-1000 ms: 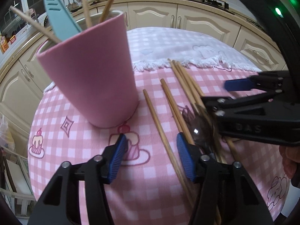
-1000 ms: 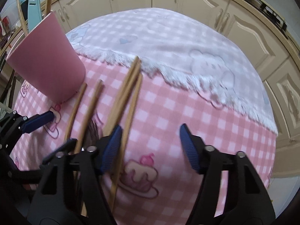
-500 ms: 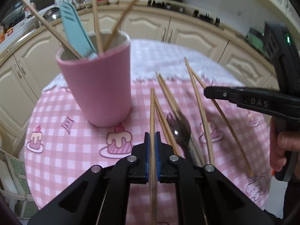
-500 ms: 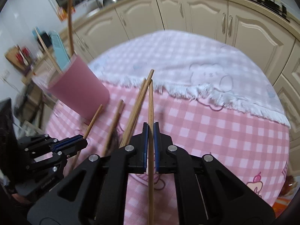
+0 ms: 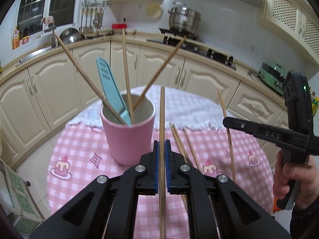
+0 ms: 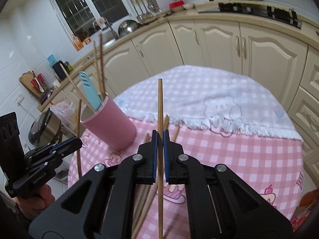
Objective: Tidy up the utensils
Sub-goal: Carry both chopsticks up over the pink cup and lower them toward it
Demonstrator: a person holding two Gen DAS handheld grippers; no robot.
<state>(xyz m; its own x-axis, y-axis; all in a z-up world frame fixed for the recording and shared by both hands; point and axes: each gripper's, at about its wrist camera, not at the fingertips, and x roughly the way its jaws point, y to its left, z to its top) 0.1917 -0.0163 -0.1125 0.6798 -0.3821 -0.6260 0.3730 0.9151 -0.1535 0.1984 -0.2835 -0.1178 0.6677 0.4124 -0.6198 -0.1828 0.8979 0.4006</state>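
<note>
The left tongs (image 5: 161,155) pinch 1 wooden chopstick (image 5: 162,119), clear of the counter (image 5: 79,151). The right tongs (image 6: 159,151) clamp another chopstick (image 6: 159,107), likewise raised. Loose chopsticks (image 5: 179,141) lie on the pink checked cloth below. Just beyond stands a pink cup (image 5: 129,139) holding 3 chopsticks and a blue utensil (image 5: 109,91). A hand (image 5: 293,177) grips the right handle.
</note>
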